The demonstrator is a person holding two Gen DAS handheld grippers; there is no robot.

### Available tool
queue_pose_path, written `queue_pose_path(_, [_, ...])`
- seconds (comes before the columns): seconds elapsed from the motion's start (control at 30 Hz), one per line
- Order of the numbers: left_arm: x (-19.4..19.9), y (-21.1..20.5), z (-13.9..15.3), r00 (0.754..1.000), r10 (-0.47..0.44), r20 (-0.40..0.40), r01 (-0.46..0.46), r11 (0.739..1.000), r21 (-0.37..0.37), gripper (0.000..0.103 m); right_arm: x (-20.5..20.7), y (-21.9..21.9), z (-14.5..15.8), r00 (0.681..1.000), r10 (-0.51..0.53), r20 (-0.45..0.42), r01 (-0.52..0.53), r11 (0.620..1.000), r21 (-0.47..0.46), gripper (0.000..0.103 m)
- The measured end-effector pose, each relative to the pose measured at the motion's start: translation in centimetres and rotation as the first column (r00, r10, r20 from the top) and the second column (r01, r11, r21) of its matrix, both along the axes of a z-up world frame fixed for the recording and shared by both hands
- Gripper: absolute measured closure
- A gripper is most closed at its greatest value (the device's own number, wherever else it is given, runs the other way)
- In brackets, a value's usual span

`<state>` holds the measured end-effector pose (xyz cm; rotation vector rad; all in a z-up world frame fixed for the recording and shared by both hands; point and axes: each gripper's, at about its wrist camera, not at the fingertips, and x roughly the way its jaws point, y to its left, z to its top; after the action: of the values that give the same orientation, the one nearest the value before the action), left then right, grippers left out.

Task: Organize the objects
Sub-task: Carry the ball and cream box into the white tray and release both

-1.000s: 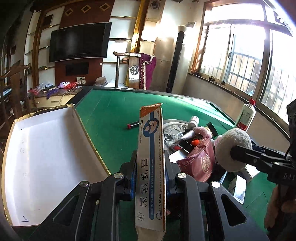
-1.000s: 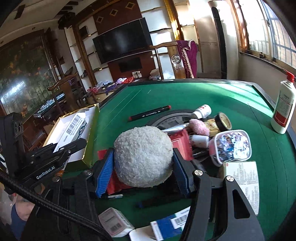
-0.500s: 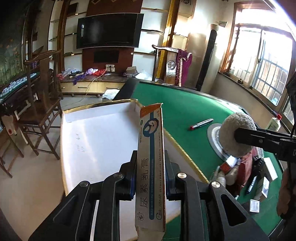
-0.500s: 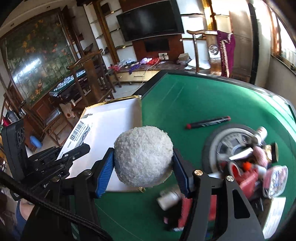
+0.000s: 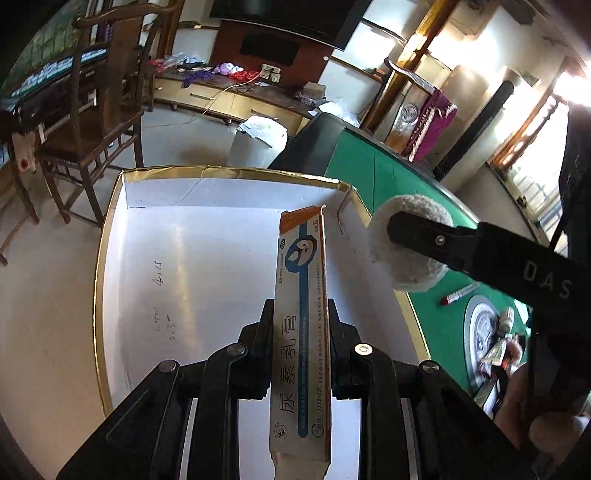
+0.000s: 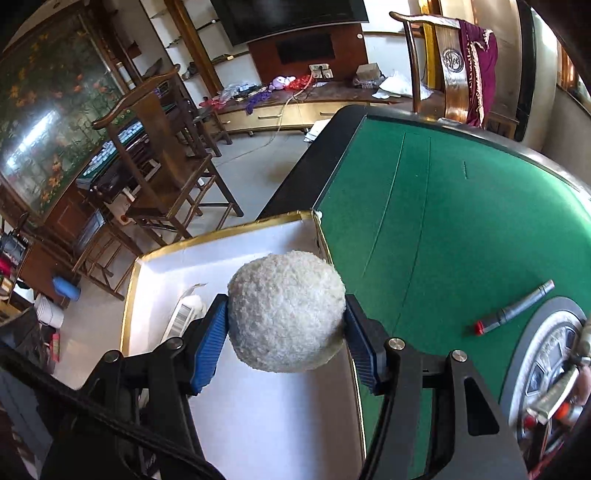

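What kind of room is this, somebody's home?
Probably a home living room, used for games. A large TV hangs on a wood-panelled wall above a low cabinet, carved wooden chairs stand about, and the green felt table looks like a mahjong table.

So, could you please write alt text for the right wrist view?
The right gripper clamps a fluffy white ball above a gold-rimmed white box beside a green table, where a red-capped marker lies.

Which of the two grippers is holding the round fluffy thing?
The right gripper: its blue pads squeeze the white fluffy ball. The left gripper clamps a long flat carton instead.
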<state>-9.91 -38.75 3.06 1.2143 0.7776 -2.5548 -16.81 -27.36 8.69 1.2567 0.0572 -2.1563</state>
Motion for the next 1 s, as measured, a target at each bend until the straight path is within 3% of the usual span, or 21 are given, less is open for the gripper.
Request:
queue_pose_path(0.13, [-1.0,-0.5,-0.4,1.0,0.031,0.001,-0.031,0.998,-0.062,0.083,-2.0,-1.4,-1.0,1.0,-0.014,0.023,0.014,1.0,0.003,0.043])
queue_pose_path(0.4, [-2.2,-0.6,-2.2,0.999,0.027,0.023,-0.026,0.999,-0.04,0.083,-3.7,-4.0,-2.5,0.999,0.006,0.036,-0.007,1.0,0.019,0.043])
queue_pose_path(0.6, [-2.9,-0.5,-2.3,0.998,0.058,0.021,-0.056,0.994,-0.094,0.083,-4.0,-5.0,-3.2,1.0,0.013,0.02,-0.014,0.999,0.035,0.043])
queue_pose_path(1.0, [-3.5,-0.5,-3.1,0.997,0.055,0.05,-0.049,0.993,-0.112,0.08,-4.5,-5.6,-4.1,1.0,0.012,0.008,-0.012,0.999,0.053,0.038])
